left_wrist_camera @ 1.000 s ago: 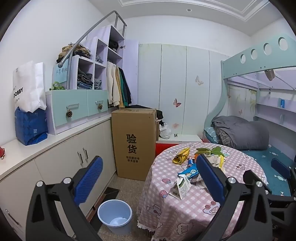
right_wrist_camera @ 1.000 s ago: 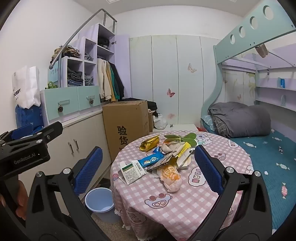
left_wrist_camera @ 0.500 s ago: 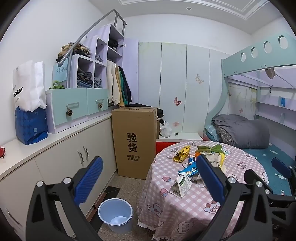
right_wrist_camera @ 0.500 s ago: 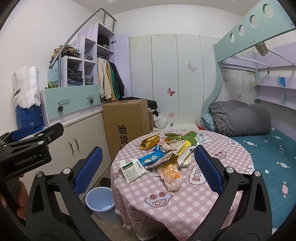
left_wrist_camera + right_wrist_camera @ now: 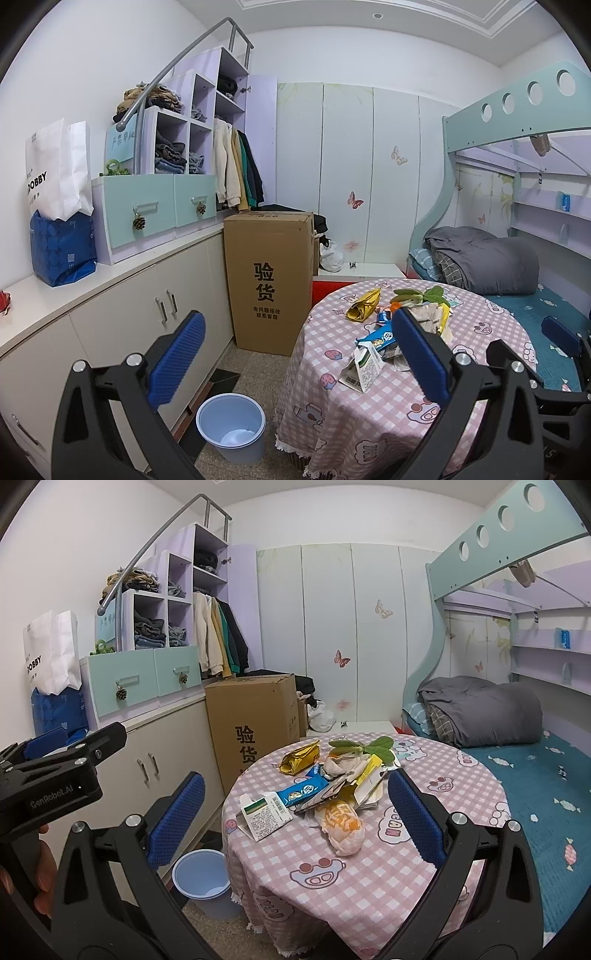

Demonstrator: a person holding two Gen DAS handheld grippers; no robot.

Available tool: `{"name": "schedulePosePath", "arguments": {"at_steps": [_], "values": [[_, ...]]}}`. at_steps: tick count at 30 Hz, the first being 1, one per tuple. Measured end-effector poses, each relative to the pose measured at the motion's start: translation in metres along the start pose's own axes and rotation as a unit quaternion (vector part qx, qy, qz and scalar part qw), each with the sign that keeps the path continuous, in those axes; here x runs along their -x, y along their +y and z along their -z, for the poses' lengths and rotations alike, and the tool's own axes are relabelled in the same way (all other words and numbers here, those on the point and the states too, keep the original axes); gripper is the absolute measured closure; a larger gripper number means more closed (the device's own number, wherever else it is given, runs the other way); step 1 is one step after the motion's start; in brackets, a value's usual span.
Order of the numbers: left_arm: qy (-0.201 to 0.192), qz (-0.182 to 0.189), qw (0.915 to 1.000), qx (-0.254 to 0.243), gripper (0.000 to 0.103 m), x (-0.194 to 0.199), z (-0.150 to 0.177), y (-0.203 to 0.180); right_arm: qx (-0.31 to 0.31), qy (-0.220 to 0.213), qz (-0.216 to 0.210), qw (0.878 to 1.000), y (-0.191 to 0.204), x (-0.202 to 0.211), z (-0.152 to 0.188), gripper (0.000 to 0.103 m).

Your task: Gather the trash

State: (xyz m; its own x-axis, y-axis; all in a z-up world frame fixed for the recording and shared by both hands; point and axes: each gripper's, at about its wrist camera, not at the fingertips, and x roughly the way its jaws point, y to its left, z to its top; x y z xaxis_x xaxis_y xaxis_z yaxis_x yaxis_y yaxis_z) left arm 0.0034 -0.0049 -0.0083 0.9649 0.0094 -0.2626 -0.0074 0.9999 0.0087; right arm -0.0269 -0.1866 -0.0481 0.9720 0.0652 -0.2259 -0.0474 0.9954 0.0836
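Note:
A pile of trash lies on a round table with a pink checked cloth (image 5: 369,871): a white and green carton (image 5: 264,814), a blue wrapper (image 5: 303,793), a gold wrapper (image 5: 299,762), an orange bag (image 5: 341,821) and green peels (image 5: 362,746). The carton also shows in the left wrist view (image 5: 362,371). A light blue bin (image 5: 231,426) stands on the floor left of the table. My left gripper (image 5: 295,362) is open and empty, short of the table's left edge. My right gripper (image 5: 291,819) is open and empty, in front of the pile.
A tall cardboard box (image 5: 271,277) stands behind the bin. White cabinets (image 5: 122,321) with a blue bag (image 5: 62,251) run along the left wall. A bunk bed with a grey duvet (image 5: 480,709) is right of the table.
Both views have shifted slightly; the table and trash sit a little further off. Both grippers stay open and empty.

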Motion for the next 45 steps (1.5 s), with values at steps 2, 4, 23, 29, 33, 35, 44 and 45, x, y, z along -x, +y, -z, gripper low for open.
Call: {"name": "schedulePosePath", "arguments": {"at_steps": [2,4,23,29,33,35,44,45], "values": [[0.000,0.000,1.0000,0.000,0.004,-0.0002,0.0009,-0.0002,-0.001,0.001,-0.001,1.000,0.0005,-0.0004,-0.0022,0.006],[0.001,0.000,1.0000,0.000,0.004,0.0003,0.0017,0.0005,-0.002,0.001,-0.001,1.000,-0.0008,0.0014,-0.0003,0.006],[0.006,-0.003,1.0000,0.000,0.004,-0.0015,0.0025,0.0028,-0.010,0.008,-0.006,1.000,-0.0029,-0.0018,-0.0024,0.006],[0.007,-0.003,1.0000,0.000,0.004,-0.0016,0.0017,0.0029,-0.011,0.008,-0.006,1.000,-0.0019,-0.0018,-0.0026,0.006],[0.010,-0.004,0.9999,-0.001,0.004,-0.0020,0.0017,0.0023,-0.011,0.009,-0.006,1.000,-0.0013,-0.0018,-0.0023,0.006],[0.010,-0.004,0.9999,-0.001,0.004,-0.0021,0.0019,0.0023,-0.013,0.010,-0.006,1.000,-0.0006,-0.0015,-0.0031,0.006],[0.014,-0.005,0.9999,-0.005,0.004,-0.0043,0.0017,0.0010,-0.014,0.010,-0.006,1.000,-0.0008,-0.0020,-0.0026,0.006],[0.015,-0.005,0.9999,-0.006,0.004,-0.0057,0.0008,0.0002,-0.014,0.011,-0.006,1.000,-0.0007,-0.0019,-0.0024,0.006]]}}
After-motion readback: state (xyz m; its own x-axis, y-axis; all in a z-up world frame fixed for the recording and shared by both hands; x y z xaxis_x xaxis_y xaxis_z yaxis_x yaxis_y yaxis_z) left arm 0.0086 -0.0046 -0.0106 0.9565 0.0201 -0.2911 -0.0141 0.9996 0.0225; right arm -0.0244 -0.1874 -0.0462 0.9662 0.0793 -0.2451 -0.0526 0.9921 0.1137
